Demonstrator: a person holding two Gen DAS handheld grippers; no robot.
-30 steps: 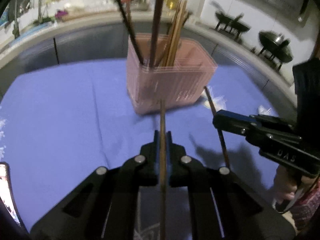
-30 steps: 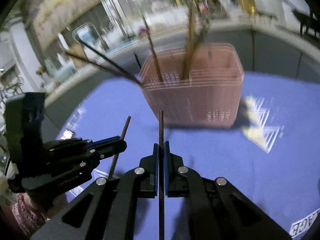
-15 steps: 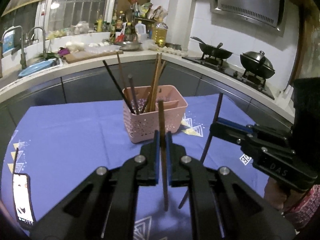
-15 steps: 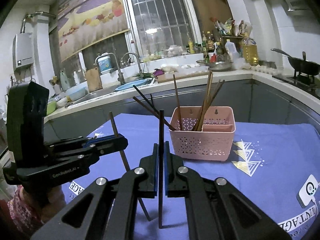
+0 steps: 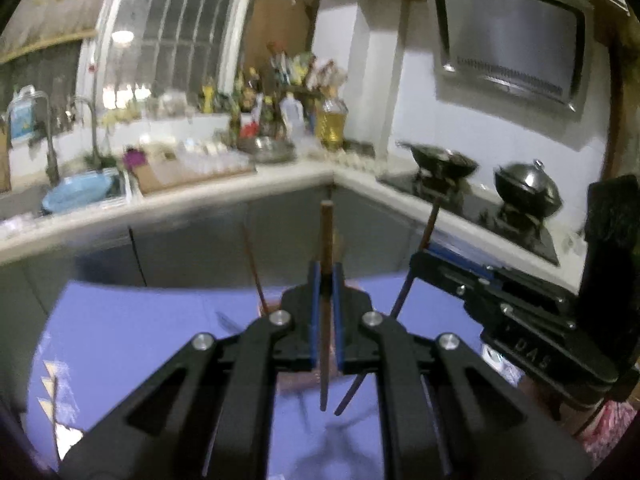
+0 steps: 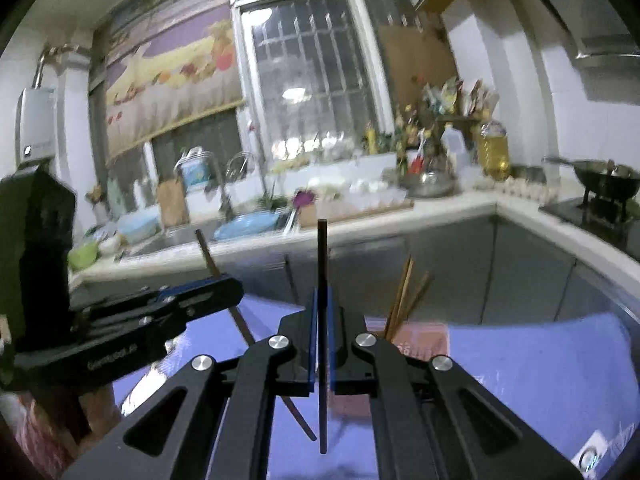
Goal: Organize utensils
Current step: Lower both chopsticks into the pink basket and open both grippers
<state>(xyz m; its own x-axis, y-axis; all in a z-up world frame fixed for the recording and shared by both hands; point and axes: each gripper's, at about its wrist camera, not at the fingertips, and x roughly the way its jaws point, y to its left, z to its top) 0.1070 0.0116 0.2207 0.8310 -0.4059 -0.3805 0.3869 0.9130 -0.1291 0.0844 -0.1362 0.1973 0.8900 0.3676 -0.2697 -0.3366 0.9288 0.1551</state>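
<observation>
Blurred kitchen; pink basket (image 6: 416,340) mostly hidden behind right gripper (image 6: 322,320).

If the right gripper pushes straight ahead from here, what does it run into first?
Probably the pink utensil basket, low and just right of the right gripper, which is shut on a dark chopstick. Blur makes depth uncertain; it may pass over toward the grey cabinets.

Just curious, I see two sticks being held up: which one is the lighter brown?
The chopstick in the left gripper is the lighter, reddish brown. The one in the right gripper looks nearly black.
</observation>
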